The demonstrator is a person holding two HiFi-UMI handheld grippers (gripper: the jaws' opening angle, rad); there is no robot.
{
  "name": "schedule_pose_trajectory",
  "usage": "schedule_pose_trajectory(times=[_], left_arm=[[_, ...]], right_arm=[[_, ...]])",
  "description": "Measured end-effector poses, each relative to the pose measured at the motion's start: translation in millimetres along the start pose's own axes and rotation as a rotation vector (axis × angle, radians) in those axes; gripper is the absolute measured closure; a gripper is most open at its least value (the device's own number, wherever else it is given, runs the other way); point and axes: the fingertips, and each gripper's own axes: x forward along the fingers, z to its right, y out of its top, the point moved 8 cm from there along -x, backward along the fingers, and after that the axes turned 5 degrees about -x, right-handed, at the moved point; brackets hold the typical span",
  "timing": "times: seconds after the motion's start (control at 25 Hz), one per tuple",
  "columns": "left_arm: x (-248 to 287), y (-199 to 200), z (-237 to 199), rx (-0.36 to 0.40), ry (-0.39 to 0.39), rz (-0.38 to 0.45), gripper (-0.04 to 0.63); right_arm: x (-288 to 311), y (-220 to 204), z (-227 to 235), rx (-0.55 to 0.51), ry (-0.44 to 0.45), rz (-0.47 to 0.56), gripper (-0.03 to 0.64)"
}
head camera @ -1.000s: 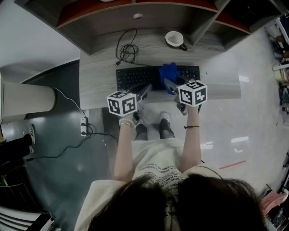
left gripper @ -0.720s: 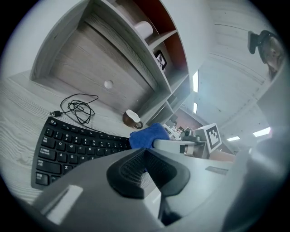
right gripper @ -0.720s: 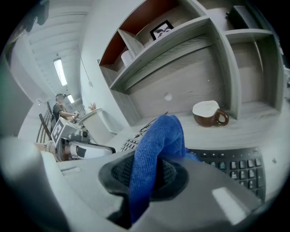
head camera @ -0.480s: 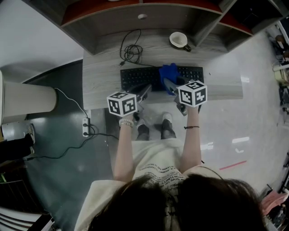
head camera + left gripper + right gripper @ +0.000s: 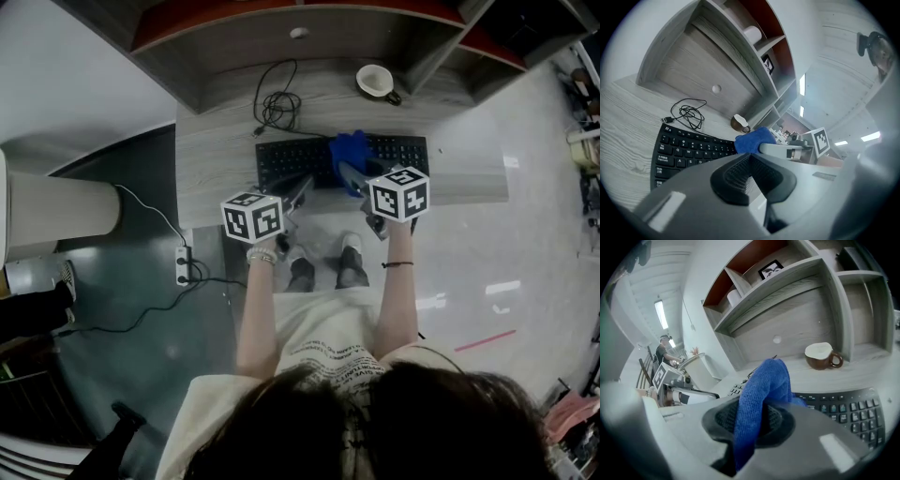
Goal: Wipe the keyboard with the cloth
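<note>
We see dark hair (image 5: 375,422), a cream T-shirt (image 5: 328,328) with black print, dark trousers (image 5: 351,276) and pale shoes (image 5: 345,243). The left wrist has a beaded bracelet (image 5: 262,255), the right a thin dark band (image 5: 397,264). The left gripper (image 5: 305,183) and right gripper (image 5: 345,173) are grey with black ribbed pads (image 5: 733,177). Each bears a white cube (image 5: 253,217) of black square markers.

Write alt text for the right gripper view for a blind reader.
The right gripper is shut on a blue cloth, held over a black keyboard on a grey wooden desk. A brown mug stands behind the keyboard, under open shelves.
</note>
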Motion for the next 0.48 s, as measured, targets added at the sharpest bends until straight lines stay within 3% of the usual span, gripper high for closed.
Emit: schedule_pose_trajectory(times=[0.48], left_arm=[[-20.1, 2.1, -14.6, 0.010, -0.008, -0.013, 0.592]], right_arm=[[16.7, 1.4, -20.0, 0.001, -0.011, 0.011, 0.558]])
